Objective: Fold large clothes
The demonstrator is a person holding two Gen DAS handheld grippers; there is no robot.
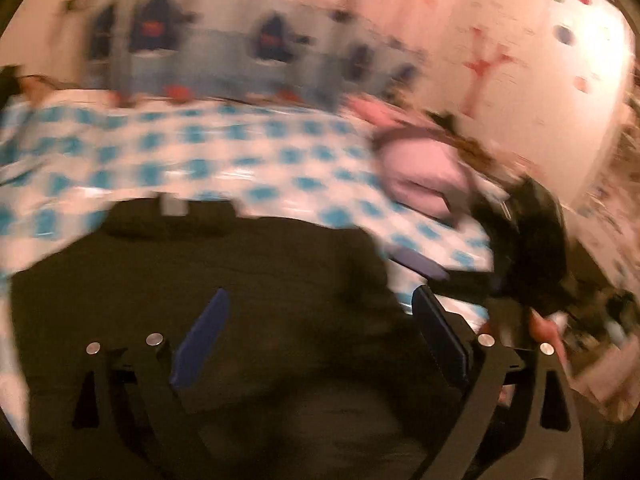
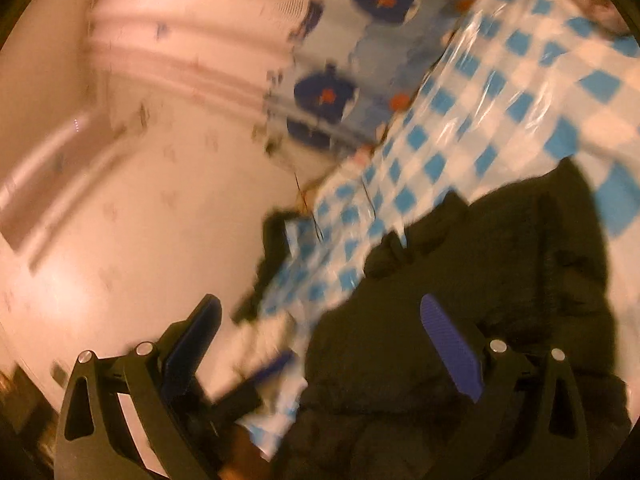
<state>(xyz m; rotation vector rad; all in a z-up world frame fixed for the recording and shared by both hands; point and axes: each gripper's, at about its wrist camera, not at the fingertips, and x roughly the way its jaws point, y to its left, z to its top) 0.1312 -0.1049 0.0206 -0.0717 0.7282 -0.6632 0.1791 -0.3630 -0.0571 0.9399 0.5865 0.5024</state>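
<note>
Both views badly smeared, so I read only the big shapes. Largest thing: the surface (image 1: 224,148), spread with a glossy blue-and-white checked plastic cover that catches the light in streaks; it runs ahead of my left fingers and up to the right of my right ones. On it lies the dark garment (image 1: 248,292), a big black mass, matte and thick-looking, lumpy at the edges; it fills the ground directly under and between the left gripper (image 1: 320,312) and sits under the right-hand finger of the right gripper (image 2: 324,312). Its far edge shows a straight thick band, maybe a collar or hem; I cannot tell which. Left gripper: fingers stand wide apart, nothing pinched, cloth lying below them. Right gripper: fingers also spread, nothing between the pads that I can make out; one ridged blue pad (image 2: 452,348) faces the camera over the black cloth. My judgement on progress: garment looks bunched into a rough block, not a neat flat fold, so at best partway; squaring and further folds remain. Beyond the left fingers and to their right, a soft pale pink bundle (image 1: 420,172), rounded, looks like other cloth. Smallest: a second device and a bit of a hand (image 1: 546,330) just right of the left gripper.
</note>
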